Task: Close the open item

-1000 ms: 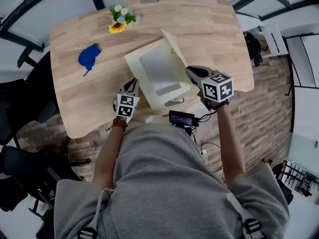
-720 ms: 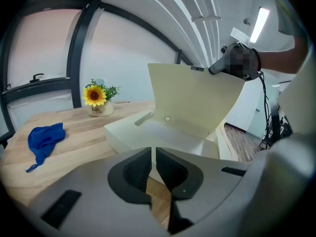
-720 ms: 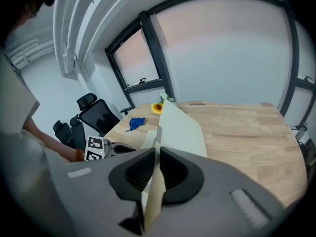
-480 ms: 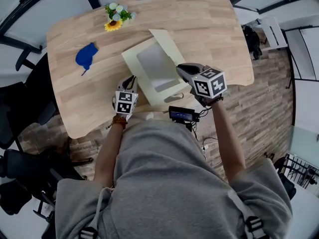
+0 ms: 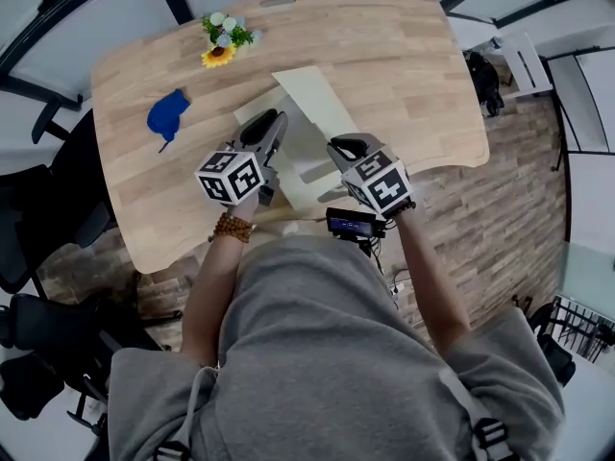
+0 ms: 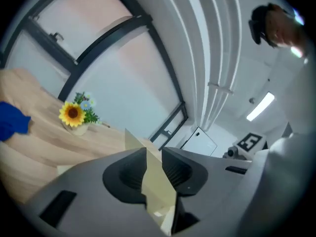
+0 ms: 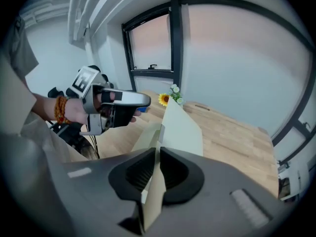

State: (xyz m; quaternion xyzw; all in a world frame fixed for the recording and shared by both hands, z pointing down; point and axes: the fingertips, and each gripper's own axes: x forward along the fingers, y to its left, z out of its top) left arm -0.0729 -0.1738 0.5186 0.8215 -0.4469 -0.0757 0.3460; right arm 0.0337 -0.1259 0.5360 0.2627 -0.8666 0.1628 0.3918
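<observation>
A pale cream flat box [image 5: 306,152] lies open on the wooden table [image 5: 404,56], its lid [image 5: 317,94] raised. My right gripper [image 5: 338,148] is at the box's near right side, shut on the lid's edge [image 7: 180,125], which stands thin between its pads. My left gripper [image 5: 274,120] hovers over the box's left part, and its jaws are opening. A cream flap [image 6: 150,177] stands between them with a gap at the pads. In the right gripper view the left gripper [image 7: 118,102] shows above the box, in a hand with a bead bracelet.
A small pot of sunflowers [image 5: 223,38] stands at the table's far left. A crumpled blue cloth [image 5: 170,111] lies at the left. A black device [image 5: 351,224] sits at the table's near edge. Dark chairs stand to the left of the table.
The left gripper has lifted from the table beside the box's left front corner and moved in over the box. The right gripper has drifted left with the lid, which leans further over.
</observation>
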